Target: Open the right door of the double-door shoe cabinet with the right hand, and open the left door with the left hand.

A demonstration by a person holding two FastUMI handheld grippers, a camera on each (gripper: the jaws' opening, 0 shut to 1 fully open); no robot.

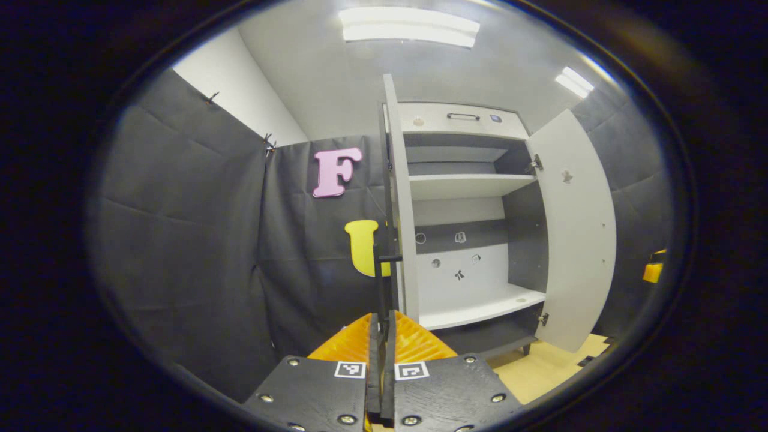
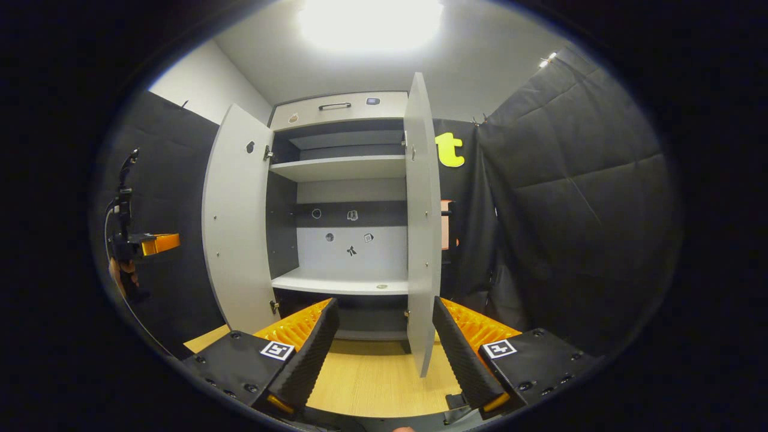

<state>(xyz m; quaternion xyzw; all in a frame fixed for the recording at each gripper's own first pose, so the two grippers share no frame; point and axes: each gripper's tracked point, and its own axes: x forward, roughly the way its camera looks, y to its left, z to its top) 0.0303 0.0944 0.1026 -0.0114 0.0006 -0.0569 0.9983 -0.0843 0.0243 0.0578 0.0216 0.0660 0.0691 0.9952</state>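
The grey double-door shoe cabinet (image 1: 468, 186) (image 2: 336, 168) stands with both doors swung open, its shelves bare. In the left gripper view the left door (image 1: 401, 210) is seen edge-on, and its black handle (image 1: 384, 258) sits just ahead of my left gripper (image 1: 381, 327), which is shut with nothing visible between its fingers. The right gripper view shows that left gripper (image 2: 150, 243) held by a hand, apart from the left door (image 2: 234, 222). My right gripper (image 2: 384, 354) is open; the right door's (image 2: 421, 240) edge hangs between its fingers, touching neither.
A drawer with a black handle (image 1: 462, 117) tops the cabinet. Wooden floor (image 2: 372, 378) lies in front. Black cloth walls close in on the left (image 1: 180, 240) and on the right (image 2: 570, 210). The right door (image 1: 573, 228) juts into the room.
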